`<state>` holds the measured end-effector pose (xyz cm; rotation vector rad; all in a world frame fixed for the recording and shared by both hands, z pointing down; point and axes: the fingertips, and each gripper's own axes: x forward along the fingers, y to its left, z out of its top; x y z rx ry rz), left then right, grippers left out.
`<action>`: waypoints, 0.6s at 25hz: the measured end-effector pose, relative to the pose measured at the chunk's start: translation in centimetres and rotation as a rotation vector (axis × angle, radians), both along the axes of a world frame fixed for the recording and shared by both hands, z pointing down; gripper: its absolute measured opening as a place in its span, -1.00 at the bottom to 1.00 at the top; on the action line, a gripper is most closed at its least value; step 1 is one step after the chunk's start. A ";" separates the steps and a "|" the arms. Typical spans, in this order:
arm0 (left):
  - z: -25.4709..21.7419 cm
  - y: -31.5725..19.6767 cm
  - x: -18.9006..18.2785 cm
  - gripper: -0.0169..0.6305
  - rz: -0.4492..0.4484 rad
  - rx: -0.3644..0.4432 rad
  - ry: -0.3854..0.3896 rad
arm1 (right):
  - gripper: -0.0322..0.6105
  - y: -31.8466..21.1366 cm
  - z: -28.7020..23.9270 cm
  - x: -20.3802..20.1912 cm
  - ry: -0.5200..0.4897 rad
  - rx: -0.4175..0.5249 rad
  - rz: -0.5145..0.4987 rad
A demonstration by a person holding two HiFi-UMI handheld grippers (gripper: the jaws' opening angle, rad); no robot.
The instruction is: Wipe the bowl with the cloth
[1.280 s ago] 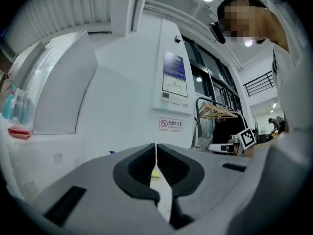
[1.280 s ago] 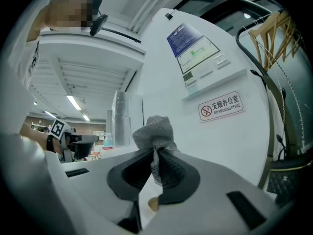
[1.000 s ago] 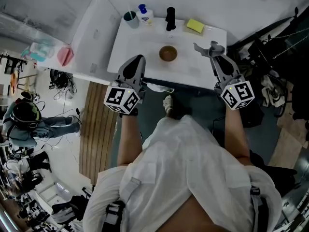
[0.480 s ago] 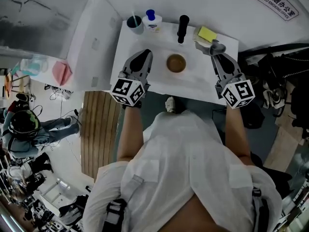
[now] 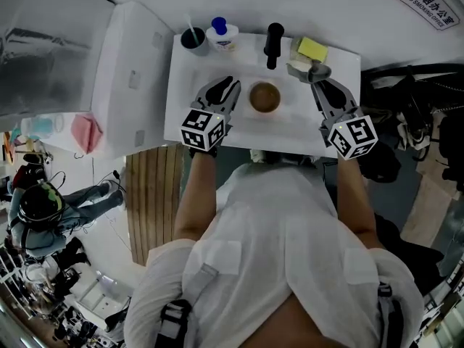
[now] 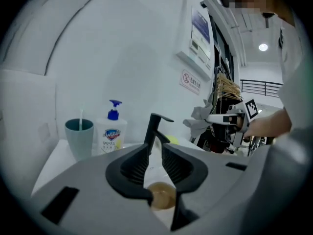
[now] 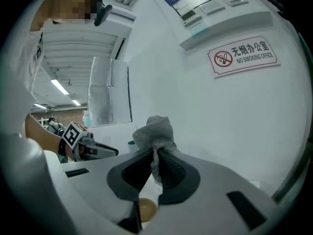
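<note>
The wiping has not begun; this reads as the approach. The brown bowl [image 5: 264, 97] stands upright and alone in the middle of the white tabletop [image 5: 190, 85], with nothing touching it. The right tool [image 5: 317, 80] hovers to the right of the bowl and a little farther off, its jaws clamped on the grey cloth [image 5: 304, 69], which bunches out above the tips. The left tool [image 5: 225, 85] sits just left of the bowl with its jaws opening and nothing between them. Along the far edge stand a cup [image 5: 193, 38], a soap pump bottle [image 5: 221, 33], a black bottle [image 5: 273, 44] and a yellow sponge [image 5: 312, 49].

The next move probably calls for the left tool to close on the bowl's left rim to steady it. The right tool must then swing left and down to bring the cloth into the bowl, keeping clear of the black bottle just beyond.
</note>
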<state>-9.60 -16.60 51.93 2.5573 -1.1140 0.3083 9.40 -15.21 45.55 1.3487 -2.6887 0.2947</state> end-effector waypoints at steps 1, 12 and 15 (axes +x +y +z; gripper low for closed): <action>1.0 -0.2 0.3 -0.70 0.007 -0.025 -0.013 | -0.76 -0.2 0.4 0.0 0.004 -0.007 -0.004; 11.7 -0.5 2.9 -0.51 0.090 -0.269 -0.167 | -0.76 -1.9 5.4 -0.4 0.036 -0.084 -0.075; 14.6 -0.1 3.5 -0.46 0.126 -0.340 -0.211 | -0.76 -2.0 6.4 -1.0 0.038 -0.100 -0.096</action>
